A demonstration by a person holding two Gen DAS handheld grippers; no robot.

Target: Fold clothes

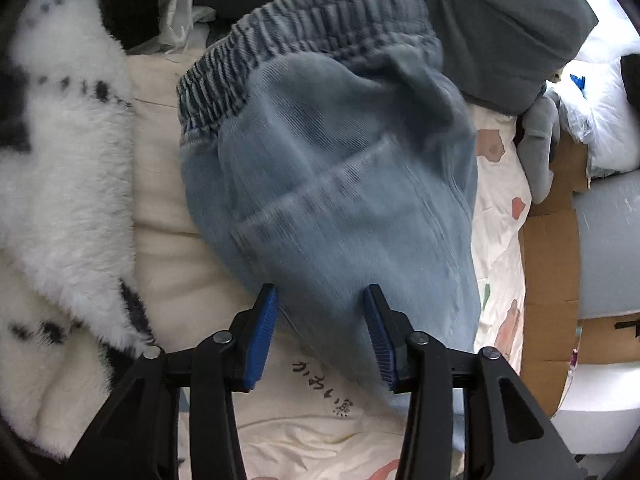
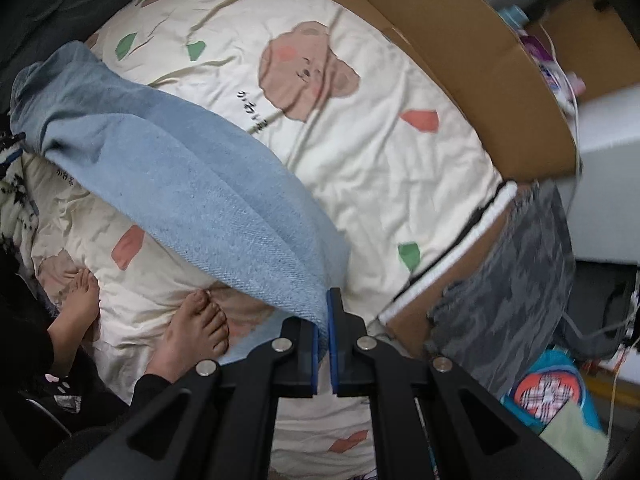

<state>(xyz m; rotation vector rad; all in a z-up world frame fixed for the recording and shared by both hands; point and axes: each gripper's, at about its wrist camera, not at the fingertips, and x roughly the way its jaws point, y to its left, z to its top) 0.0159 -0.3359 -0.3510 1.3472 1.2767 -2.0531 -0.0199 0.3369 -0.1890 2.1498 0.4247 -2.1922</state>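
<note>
Light blue denim trousers [image 1: 332,168] with an elastic waistband lie on a cream bedsheet [image 1: 168,208] in the left wrist view, waistband toward the far side. My left gripper [image 1: 322,300] is open just above the trousers' near part, blue pads spread, nothing between them. In the right wrist view a trouser leg [image 2: 180,184] stretches up from the sheet to my right gripper [image 2: 325,300], which is shut on its hem end. The leg hangs taut and lifted off the bear-print sheet [image 2: 360,152].
A fluffy white blanket [image 1: 64,168] with black marks lies to the left. A dark grey garment [image 1: 500,28] sits beyond the waistband. Cardboard [image 2: 460,72] borders the bed's right side. A person's bare feet [image 2: 196,332] stand on the sheet near my right gripper.
</note>
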